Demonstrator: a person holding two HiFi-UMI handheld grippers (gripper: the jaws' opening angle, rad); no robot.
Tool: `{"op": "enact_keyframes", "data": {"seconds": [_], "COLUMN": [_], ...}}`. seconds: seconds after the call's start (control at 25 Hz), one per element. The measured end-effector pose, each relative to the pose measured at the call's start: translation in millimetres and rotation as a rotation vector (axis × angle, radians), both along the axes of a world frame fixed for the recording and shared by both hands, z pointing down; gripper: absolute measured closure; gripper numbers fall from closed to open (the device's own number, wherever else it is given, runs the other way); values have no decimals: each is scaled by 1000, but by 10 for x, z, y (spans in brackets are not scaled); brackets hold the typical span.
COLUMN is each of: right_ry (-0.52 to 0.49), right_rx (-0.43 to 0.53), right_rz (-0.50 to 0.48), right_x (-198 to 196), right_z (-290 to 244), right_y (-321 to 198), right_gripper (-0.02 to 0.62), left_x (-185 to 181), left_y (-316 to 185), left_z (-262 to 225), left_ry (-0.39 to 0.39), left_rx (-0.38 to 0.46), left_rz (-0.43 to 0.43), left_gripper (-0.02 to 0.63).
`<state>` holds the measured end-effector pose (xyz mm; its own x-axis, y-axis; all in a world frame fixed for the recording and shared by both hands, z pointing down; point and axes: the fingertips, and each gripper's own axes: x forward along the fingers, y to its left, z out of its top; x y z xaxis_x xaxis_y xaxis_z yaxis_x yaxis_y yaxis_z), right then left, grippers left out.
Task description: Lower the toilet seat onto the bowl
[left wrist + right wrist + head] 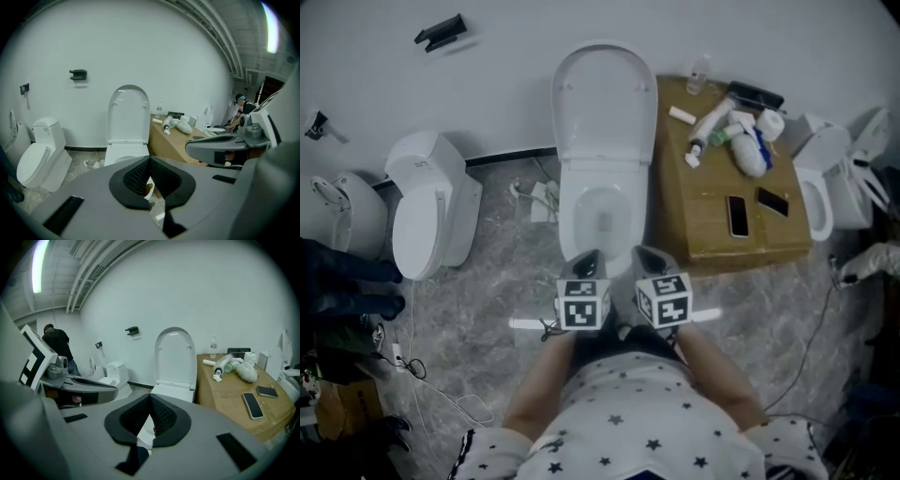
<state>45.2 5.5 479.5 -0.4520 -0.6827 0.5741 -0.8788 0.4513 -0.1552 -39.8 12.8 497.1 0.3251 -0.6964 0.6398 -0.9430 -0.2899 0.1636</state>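
Nothing here can be read: no words, brand or number. The left gripper [589,259] and right gripper [649,255], near, each carry a cube, the left cube [583,305] and the right cube [664,300]. Both show only black-and-white square markers, no letters. On the box [703,220] at right, the bottles [712,122] at its far end may bear labels, but any print is too small to make out.
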Motion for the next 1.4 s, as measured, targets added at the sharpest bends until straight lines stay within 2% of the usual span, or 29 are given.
{"op": "enact_keyframes", "data": {"seconds": [0.56, 1.4], "right_ry": [-60, -118], "right_rx": [83, 129], "right_rz": [-63, -61], "right_x": [-22, -90], "right_z": [-565, -844], "right_y": [382, 732], "right_gripper": [588, 589], "left_x": [82, 89], "left_y": [351, 684], "left_z": [-476, -779], "left_ry": [19, 62], "left_rx": [64, 125], "left_rz": [29, 32], "left_gripper": [607, 607]}}
